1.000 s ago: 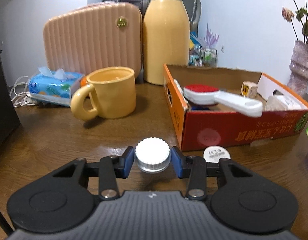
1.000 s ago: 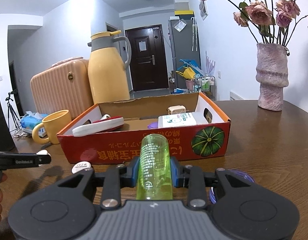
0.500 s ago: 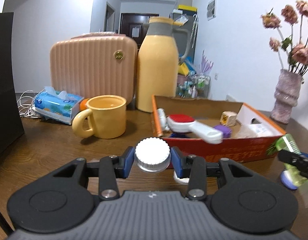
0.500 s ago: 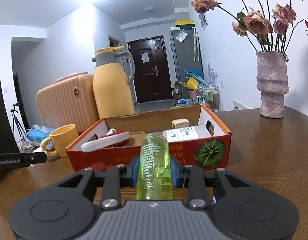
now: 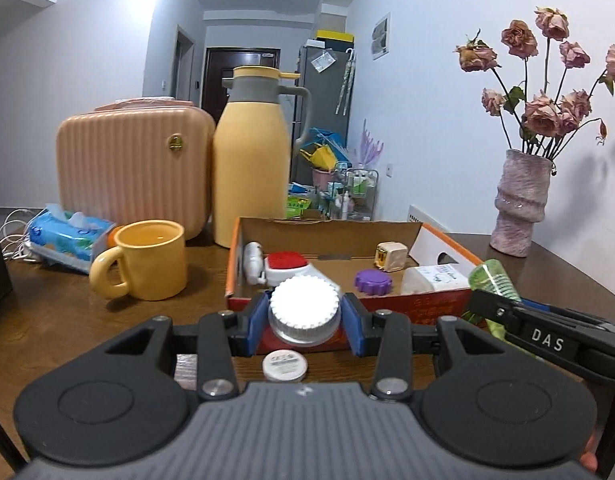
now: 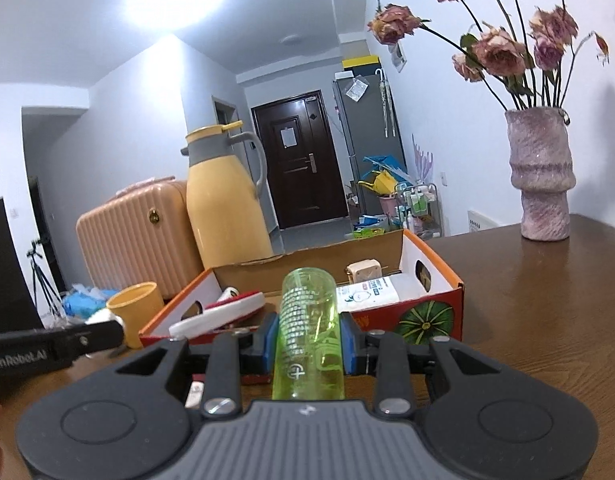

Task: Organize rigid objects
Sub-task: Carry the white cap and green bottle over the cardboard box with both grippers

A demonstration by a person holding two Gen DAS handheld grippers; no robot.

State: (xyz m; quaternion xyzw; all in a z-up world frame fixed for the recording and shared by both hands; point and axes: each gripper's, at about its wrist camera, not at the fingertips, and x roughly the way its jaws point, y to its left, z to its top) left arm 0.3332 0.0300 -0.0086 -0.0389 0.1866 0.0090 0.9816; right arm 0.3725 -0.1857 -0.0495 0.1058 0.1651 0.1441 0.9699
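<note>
Squarely between clamped jaws: white cap (image 5: 304, 312) left, green bottle (image 6: 309, 332) right.

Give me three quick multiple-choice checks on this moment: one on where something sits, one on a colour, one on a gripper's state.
1. Where is the purple cap?
A. inside the cardboard box
B. on the table beside the mug
C. on top of the suitcase

2. What colour is the bottle in the right gripper?
A. red
B. clear green
C. white

3. What is the left gripper doing?
A. open and empty
B. shut on a white-capped jar
C. shut on the mug handle

Answers:
1 A, it lies on the box floor near the front wall.
2 B, it is see-through green between the blue pads.
3 B, both pads press on the jar's sides.
</note>
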